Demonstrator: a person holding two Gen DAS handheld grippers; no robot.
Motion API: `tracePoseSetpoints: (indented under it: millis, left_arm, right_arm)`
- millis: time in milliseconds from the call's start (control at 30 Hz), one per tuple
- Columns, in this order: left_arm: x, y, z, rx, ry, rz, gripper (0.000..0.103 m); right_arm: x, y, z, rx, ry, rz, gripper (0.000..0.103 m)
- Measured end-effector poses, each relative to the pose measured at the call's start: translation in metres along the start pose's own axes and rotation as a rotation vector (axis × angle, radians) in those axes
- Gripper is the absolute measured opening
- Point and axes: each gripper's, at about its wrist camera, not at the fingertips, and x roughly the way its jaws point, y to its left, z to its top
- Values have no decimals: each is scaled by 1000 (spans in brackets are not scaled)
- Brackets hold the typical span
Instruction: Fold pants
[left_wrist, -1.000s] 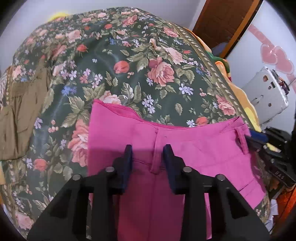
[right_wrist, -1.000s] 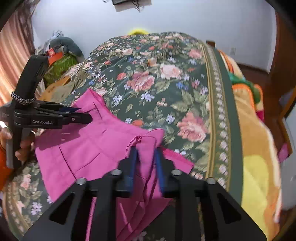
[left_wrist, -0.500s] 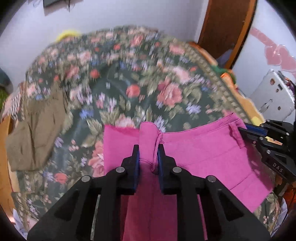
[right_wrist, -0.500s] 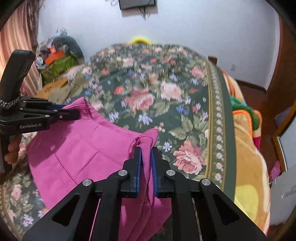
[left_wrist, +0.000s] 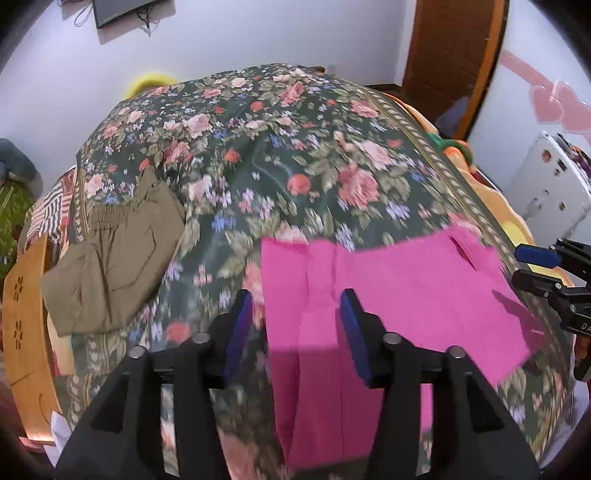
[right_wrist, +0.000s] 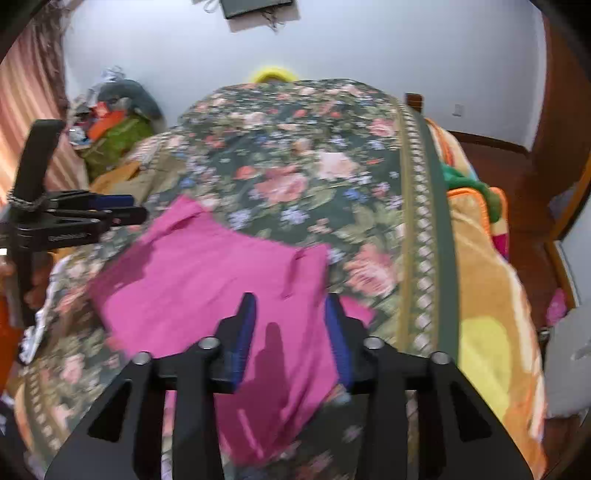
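Note:
The pink pants (left_wrist: 388, 295) lie flat on the floral bedspread (left_wrist: 277, 166), waistband toward the far side. My left gripper (left_wrist: 295, 317) is open and empty above the waistband's left part, fingers apart. My right gripper (right_wrist: 290, 325) is open and empty over the pants (right_wrist: 207, 280) near the waistband's right corner. Each gripper shows in the other's view: the right at the right edge (left_wrist: 539, 269), the left at the left edge (right_wrist: 110, 210).
Olive folded pants (left_wrist: 110, 251) lie on the bed's left side. An orange blanket (right_wrist: 491, 314) hangs along the bed's right edge. A wooden headboard piece (left_wrist: 26, 314) stands at the left. A white appliance (left_wrist: 546, 188) and a wooden door (left_wrist: 454, 48) are at the right.
Both grippers were shut on the pants' waistband half a second ago. Now both have opened, let the pants drop flat on the bed, and pulled up and back.

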Motion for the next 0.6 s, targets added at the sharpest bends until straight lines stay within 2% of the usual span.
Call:
tracePoseSetpoints:
  millis: [67,200,267,367,467,600]
  left_arm:
    - [-2,-2,-16,6,16,-7,60]
    - [13,-2,-54,9,99,38,62]
    - [7,5,-70,-28,69,33,66]
    - [-7,19,-80,-79,72,55,66]
    - [-14,30,-88,-107,78,64,66]
    - [-28,36,-80,-118,42,69,66]
  right_arm:
    - [-1,12,-13,-12,19,25,40]
    - [14,17,-38,-8,95,24,40]
    - [13,12,-50,22,95,33,40]
    - [3,3,-55,67,89,39,40]
    - [-6,-4,-59,81,90,1,40]
    - [-17,-20,-64,150,87,12,40]
